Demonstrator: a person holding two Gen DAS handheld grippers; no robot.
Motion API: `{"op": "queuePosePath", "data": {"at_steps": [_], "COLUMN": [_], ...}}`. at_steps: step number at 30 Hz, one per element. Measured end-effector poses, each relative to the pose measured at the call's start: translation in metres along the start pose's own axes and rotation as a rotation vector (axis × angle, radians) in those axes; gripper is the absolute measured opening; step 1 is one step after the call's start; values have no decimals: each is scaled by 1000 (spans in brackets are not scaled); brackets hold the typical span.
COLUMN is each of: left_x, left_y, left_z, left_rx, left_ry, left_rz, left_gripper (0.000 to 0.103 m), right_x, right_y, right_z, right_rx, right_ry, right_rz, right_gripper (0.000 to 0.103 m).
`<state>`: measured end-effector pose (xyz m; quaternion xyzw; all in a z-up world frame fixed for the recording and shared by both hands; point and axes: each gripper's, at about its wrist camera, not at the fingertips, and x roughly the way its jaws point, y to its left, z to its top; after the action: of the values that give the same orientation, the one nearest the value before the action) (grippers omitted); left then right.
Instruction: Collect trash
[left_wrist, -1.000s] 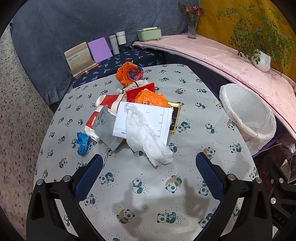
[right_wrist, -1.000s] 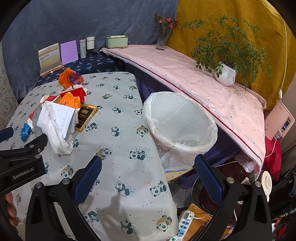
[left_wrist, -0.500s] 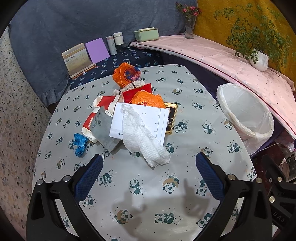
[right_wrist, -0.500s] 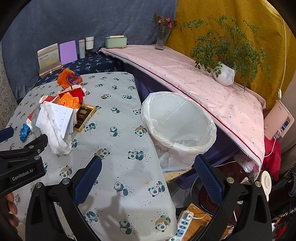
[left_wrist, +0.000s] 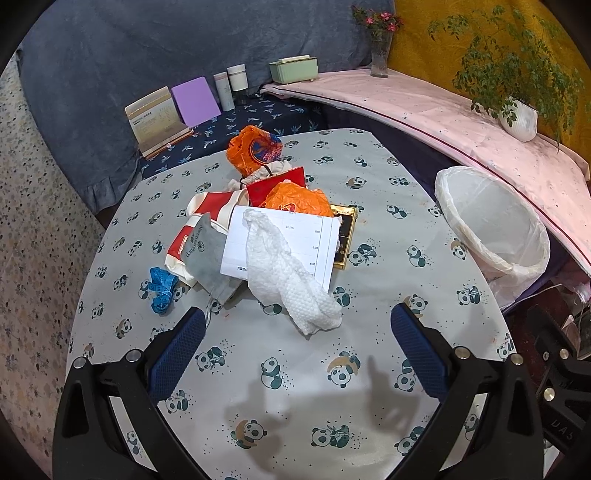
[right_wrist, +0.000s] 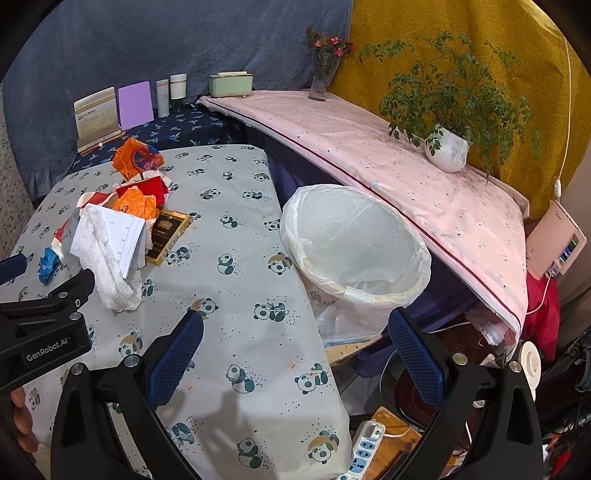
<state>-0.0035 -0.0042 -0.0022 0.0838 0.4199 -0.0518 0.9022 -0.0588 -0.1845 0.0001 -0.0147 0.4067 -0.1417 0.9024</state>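
Trash pile (left_wrist: 273, 229): heaped mid-table on the panda-print tablecloth (left_wrist: 295, 369); white paper towel (left_wrist: 288, 280) topmost, draped over a printed sheet (left_wrist: 314, 236), with orange wrappers (left_wrist: 295, 201) behind. Left gripper (left_wrist: 295, 350): fingers spread wide, empty, now slightly nearer the towel than a second ago; approach judged under way. Right gripper (right_wrist: 295, 354): likewise agape, empty, near the lined waste bin (right_wrist: 354, 236), which holds no collected trash.

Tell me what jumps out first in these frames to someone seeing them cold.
The heap of trash mid-table: a white paper towel draped over a printed sheet, with orange wrappers behind. Next, the white-lined trash bin standing off the table's right edge. Both hand-held grippers, left and right, hang open above the panda tablecloth, holding nothing.
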Motion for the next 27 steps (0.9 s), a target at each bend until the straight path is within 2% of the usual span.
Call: {"op": "queuePosePath", "data": {"at_steps": [27], "left_x": [5], "left_y": [3], "left_z": [-2], "left_rx": [-1], "left_ry": [-1], "left_rz": [6], "left_gripper": [96], "right_x": [2], "right_y": [-2], "right_z": [-3], "right_rx": [9], "right_ry": [2], "right_rz": [-9], "right_gripper": [96]}}
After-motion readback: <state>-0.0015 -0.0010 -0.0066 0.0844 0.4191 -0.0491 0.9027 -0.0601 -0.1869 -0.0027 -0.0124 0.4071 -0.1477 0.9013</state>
